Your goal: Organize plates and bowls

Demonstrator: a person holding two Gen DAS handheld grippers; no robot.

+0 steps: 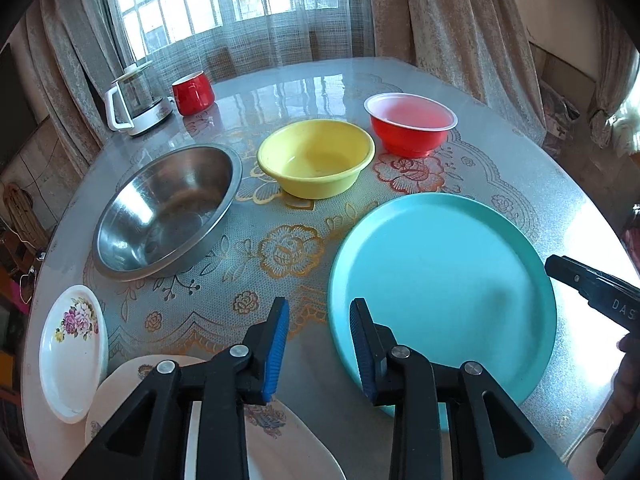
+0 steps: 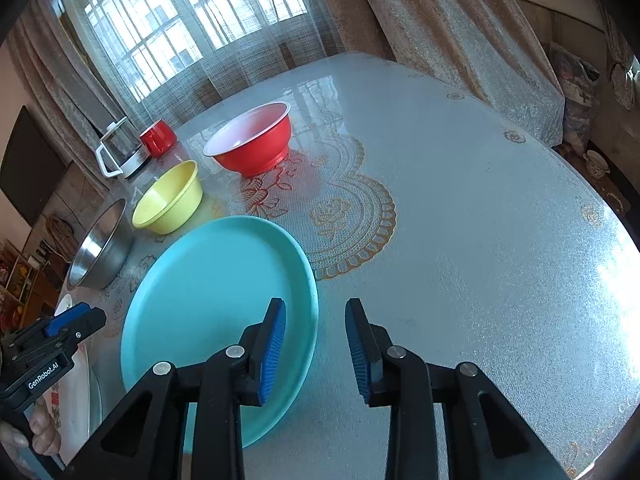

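Turquoise and round, the large plate point(image 1: 440, 296) lay flat on the worktop point(image 1: 280, 92), nearest the two grippers. The left gripper point(image 1: 320, 344) hung over the patterned cloth just beside the plate's left rim, its blue pads a little apart with nothing between them. The right gripper point(image 2: 316, 344) hovered at the plate's right rim, one pad above the plate and the other above bare worktop, also slightly parted and holding nothing. Beyond the plate stood three bowls in a row: a steel bowl point(image 1: 168, 212) at the left, a yellow bowl point(image 1: 316, 156) in the middle and a red bowl point(image 1: 412, 124) with a white inside at the right. A small flowered plate point(image 1: 74, 348) sat at the left edge, touching a larger cream plate point(image 1: 280, 440) under the left gripper.
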